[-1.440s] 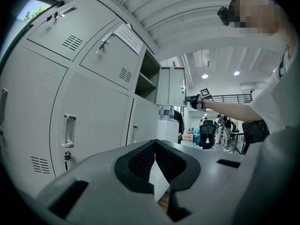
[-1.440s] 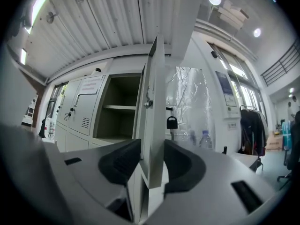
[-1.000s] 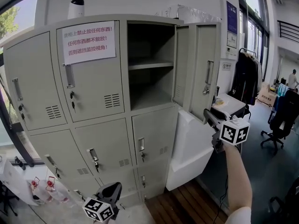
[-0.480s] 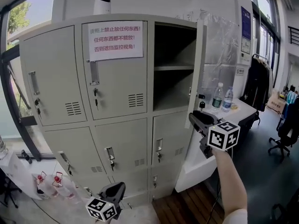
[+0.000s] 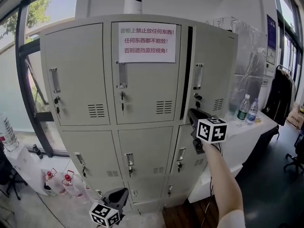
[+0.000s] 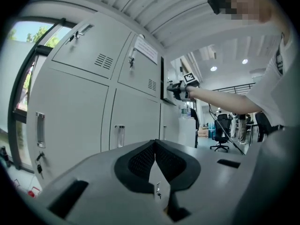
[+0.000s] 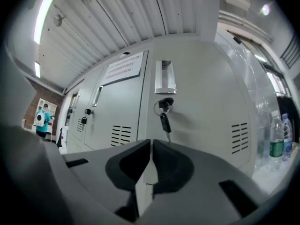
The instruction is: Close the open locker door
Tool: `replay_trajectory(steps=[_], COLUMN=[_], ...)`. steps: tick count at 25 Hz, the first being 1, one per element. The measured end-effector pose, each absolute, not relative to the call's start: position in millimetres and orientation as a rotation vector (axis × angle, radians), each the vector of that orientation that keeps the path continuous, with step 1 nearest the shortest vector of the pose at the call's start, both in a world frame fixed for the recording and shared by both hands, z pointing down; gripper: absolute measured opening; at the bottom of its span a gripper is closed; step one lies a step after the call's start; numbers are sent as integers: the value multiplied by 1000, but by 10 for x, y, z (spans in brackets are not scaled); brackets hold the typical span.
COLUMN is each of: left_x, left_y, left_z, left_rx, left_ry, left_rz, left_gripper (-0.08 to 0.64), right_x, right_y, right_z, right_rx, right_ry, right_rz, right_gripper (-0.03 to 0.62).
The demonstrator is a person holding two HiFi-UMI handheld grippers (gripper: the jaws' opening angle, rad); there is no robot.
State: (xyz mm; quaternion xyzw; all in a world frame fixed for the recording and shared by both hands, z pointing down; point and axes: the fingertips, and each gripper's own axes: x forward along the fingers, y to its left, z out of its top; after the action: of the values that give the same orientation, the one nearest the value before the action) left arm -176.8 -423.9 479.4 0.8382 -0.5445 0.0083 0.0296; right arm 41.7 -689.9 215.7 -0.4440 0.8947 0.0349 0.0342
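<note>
The grey locker door point(image 5: 211, 70) at the upper right of the locker bank stands almost flush, with a thin dark gap down its left edge. It carries a recessed handle point(image 5: 198, 76) and a lock with a hanging key point(image 5: 196, 98). My right gripper point(image 5: 192, 114) is up against the door's lower left, just below the lock. In the right gripper view the door point(image 7: 201, 107) fills the picture, the key point(image 7: 164, 118) hangs just above my right gripper point(image 7: 151, 142), and its jaws are closing with nothing between them. My left gripper point(image 5: 121, 192) hangs low in front of the bottom lockers, and the left gripper view shows it point(image 6: 154, 142) shut and empty.
A paper notice point(image 5: 147, 42) is taped to the middle upper door and a white device point(image 5: 133, 3) stands on the locker top. To the right are a white table point(image 5: 247, 132) with two water bottles point(image 5: 247, 109) and hanging coats point(image 5: 284, 87). Red-capped bottles point(image 5: 66, 179) stand on the floor at left.
The locker door has swung from wide open to nearly flush. My right gripper has moved left with it, and the head view has turned. The left gripper has stayed low.
</note>
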Motion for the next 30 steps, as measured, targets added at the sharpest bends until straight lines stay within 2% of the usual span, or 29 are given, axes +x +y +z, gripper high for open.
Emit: replay_trajectory(steps=[1, 6, 21, 25, 30], left_x=[-1802, -1934, -1900, -1974, -2012], left_y=[-4242, -4259, -4391, -4381, -4309], left_z=[4800, 4809, 4748, 4659, 4576], left_rx=[2580, 2526, 2561, 2572, 2590], left_ry=[-1690, -1725, -1678, -1686, -1667], left_rz=[28, 29, -13, -45, -81], left_gripper=[8, 8, 8, 8, 8], right_x=[384, 235, 222, 69, -177], right_y=[-6995, -7323, -7112, -6592, -5714], right_z=[2159, 2185, 2305, 2741, 3679], right_rx=[-1392, -1485, -1423, -1357, -1248], right_ry=[2737, 2727, 2726, 2782, 2916], right_rz=[97, 89, 58, 129, 206], right_gripper=[21, 18, 20, 18, 18])
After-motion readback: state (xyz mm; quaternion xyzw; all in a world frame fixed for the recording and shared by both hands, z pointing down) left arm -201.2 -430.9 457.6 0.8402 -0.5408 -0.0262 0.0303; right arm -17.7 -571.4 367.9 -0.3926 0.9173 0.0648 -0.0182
